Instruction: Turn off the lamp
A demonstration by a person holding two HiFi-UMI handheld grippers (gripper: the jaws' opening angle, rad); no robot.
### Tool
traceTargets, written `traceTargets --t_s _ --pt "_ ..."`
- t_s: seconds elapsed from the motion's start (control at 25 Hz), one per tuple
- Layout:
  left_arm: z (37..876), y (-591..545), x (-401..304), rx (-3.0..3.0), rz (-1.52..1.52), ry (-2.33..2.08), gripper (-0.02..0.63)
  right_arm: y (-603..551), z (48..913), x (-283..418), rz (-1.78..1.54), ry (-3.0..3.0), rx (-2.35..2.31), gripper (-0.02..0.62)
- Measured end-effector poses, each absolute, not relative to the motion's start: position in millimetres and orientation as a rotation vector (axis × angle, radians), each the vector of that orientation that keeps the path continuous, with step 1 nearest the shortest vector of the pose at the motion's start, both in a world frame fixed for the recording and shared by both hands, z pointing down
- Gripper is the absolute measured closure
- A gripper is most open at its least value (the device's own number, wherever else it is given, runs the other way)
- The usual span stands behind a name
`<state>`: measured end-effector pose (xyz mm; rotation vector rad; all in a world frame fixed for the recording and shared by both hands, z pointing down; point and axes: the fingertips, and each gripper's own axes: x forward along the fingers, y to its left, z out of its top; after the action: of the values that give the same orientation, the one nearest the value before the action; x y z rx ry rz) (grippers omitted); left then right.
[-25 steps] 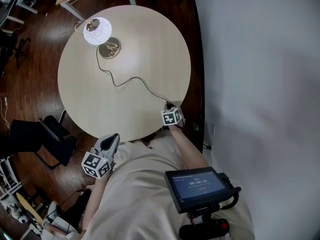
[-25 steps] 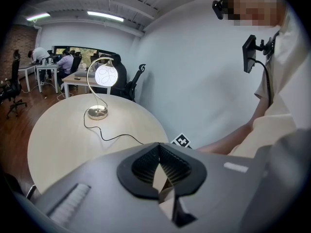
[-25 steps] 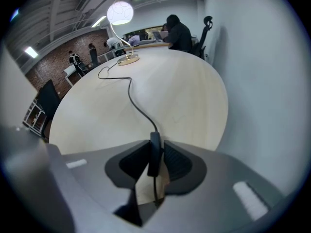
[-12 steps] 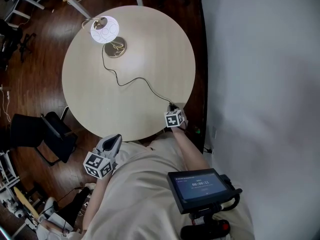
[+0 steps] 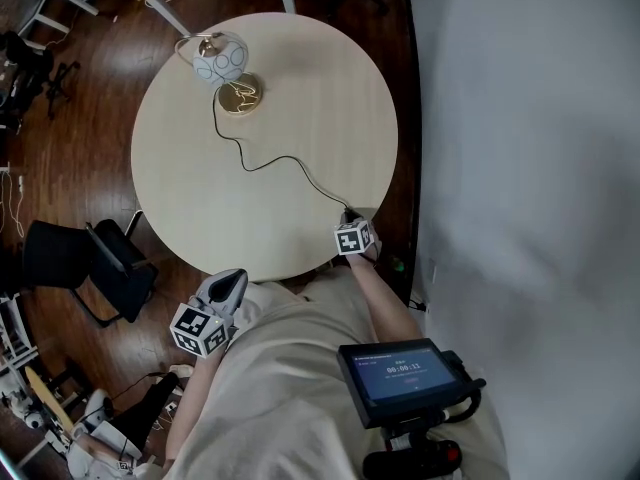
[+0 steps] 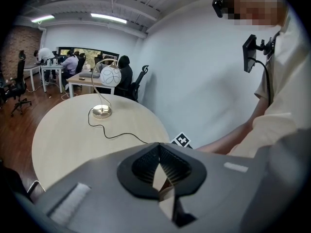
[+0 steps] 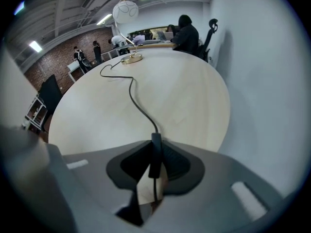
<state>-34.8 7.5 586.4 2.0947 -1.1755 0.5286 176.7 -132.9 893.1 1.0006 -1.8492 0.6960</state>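
The lamp (image 5: pixel 225 66), at the far left of the table (image 5: pixel 320 98), glowed a moment ago and is now dark. Your left gripper (image 5: pixel 224 288) hangs off the table's near edge, jaws together on nothing. The cord (image 5: pixel 275 160) crosses the table to its near right edge. There your right gripper (image 5: pixel 349 220), the nearer one, has just been closing onto the inline switch (image 7: pixel 155 152), whose long axis runs up between the jaws

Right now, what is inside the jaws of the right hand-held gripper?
The black switch on the lamp's cord sits between the jaws of the right hand-held gripper, which have just been closing on it. The pads cover its sides, so any button is hidden.
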Motion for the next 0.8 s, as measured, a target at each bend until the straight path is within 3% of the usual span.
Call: traceTargets --t_s 0.32,0.4,0.52,0.8 --pt "584 12 -38 2.1 0.524 -1.182 0.609 -132 889 170 0.576 -1.892 1.012 0.505" --pt "585 13 -41 2.102 0.524 -1.178 0.609 -136 878 163 0.544 -1.956 1.053 0.408" --pt "586 13 -48 2.114 0.532 -1.163 0.609 -141 858 158 0.509 -2.024 1.129 0.362" --pt "586 13 -48 2.171 0.518 -1.112 0.609 -125 822 175 0.533 -2.056 1.264 0.362"
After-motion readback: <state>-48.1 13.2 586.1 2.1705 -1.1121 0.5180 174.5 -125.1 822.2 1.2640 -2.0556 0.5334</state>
